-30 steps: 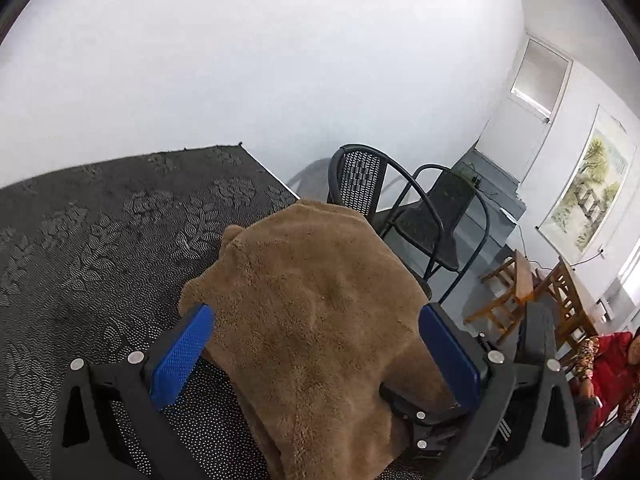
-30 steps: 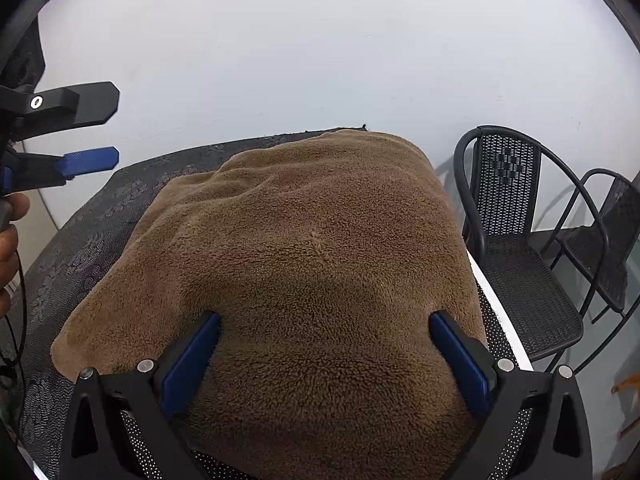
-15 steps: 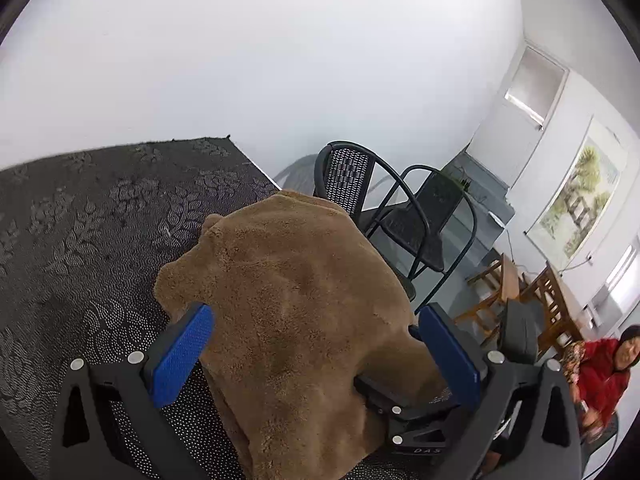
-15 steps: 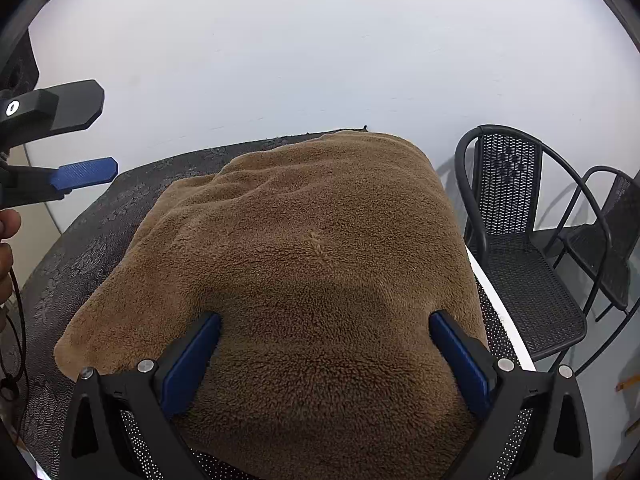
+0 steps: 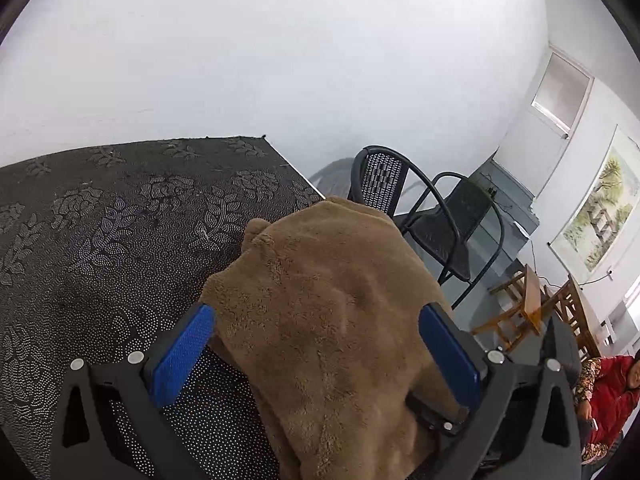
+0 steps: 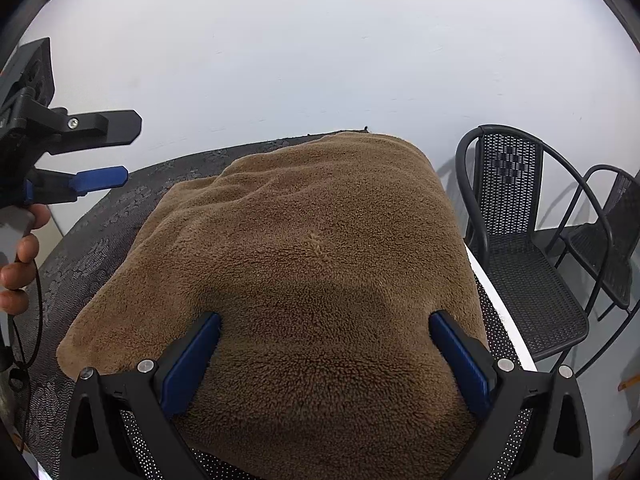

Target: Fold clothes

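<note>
One brown fleece garment lies folded into a thick block on the desk, which is covered by one dark cloth with a raised leaf pattern. The garment sits toward the desk's right edge, its far end reaching the desk's back corner by the white wall, its right side running along the white desk rim.

The right gripper is low over the garment's near end, its two blue-padded fingers spread wide with fleece filling the space between them; neither pad is closed on the cloth.

The left gripper looks across the garment from the desk's left side, its two fingers also spread wide. In the right wrist view it hangs in the air left of the garment, above the desk's left part, and apart from the fleece, with a person's hand on its handle.

Beyond the garment's right side, off the desk, stand two black metal mesh chairs. In the left wrist view, further from the garment, there are wooden chairs, one framed landscape picture on the wall, and one person in red, seated.
</note>
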Tool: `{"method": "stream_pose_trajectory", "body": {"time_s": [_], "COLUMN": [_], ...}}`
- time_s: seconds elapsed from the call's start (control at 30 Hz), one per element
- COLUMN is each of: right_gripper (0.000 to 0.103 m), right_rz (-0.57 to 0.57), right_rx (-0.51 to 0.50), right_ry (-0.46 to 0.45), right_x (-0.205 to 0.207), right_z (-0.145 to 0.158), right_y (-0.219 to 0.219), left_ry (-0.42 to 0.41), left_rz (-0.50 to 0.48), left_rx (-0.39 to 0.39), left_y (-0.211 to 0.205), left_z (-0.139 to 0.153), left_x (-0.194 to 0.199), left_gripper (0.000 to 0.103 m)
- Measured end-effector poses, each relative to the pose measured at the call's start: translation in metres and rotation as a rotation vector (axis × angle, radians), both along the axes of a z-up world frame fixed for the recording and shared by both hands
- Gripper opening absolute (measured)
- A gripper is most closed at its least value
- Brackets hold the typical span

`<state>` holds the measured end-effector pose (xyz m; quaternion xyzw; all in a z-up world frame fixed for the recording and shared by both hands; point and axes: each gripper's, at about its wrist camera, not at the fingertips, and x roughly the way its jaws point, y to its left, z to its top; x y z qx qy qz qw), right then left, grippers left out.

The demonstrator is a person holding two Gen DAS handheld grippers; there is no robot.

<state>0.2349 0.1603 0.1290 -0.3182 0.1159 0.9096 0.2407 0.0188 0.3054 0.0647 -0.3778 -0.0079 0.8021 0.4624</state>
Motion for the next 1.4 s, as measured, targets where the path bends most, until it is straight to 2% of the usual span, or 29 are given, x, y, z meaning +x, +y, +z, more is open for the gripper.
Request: {"method": "stream_pose_trajectory", "body": {"time_s": [0.1, 0.3, 0.5, 0.63, 0.73, 0.87, 0.93, 1.2, 1.4], "right_gripper": [0.103, 0.103, 0.103, 0.103, 0.103, 0.103, 0.103, 0.103, 0.103], "right_rz": [0.000, -0.003, -0.039, -0.095, -0.113, -0.124, -0.123, -0.122, -0.109], "right_rx": [0.007, 0.030, 0.055, 0.070, 0.077, 0.066, 0.052, 0.009, -0.008], "right_ry": [-0.001, -0.005, 0.013, 0.020, 0.040, 0.047, 0.052, 0.073, 0.072], "right_x": [-0.001, -0.001, 0.007, 0.021, 0.038, 0.054, 0.058, 0.073, 0.073], "right_z": [0.000, 0.002, 0.009, 0.024, 0.034, 0.038, 0.038, 0.037, 0.030], "right_y": [0.000, -0.004, -0.012, -0.028, -0.044, -0.058, -0.062, -0.066, -0.069], "left_ry": [0.011, 0.088, 0.069, 0.168, 0.225, 0.177, 0.161, 0.203, 0.260], "left_rz": [-0.006, 0.066, 0.065, 0.094, 0.094, 0.068, 0.075, 0.109, 0.132], "left_rx": [-0.022, -0.084, -0.065, -0.108, -0.090, -0.032, -0.030, -0.090, -0.137], "left_y": [0.005, 0.007, 0.002, 0.005, 0.002, -0.006, -0.008, -0.035, -0.039], "left_z": [-0.004, -0.003, -0.002, 0.005, 0.013, 0.019, 0.020, 0.012, 0.002], "left_x": [0.003, 0.016, 0.017, 0.028, 0.040, 0.044, 0.044, 0.062, 0.087], "left_gripper": [0.103, 0.103, 0.103, 0.103, 0.103, 0.103, 0.103, 0.103, 0.103]}}
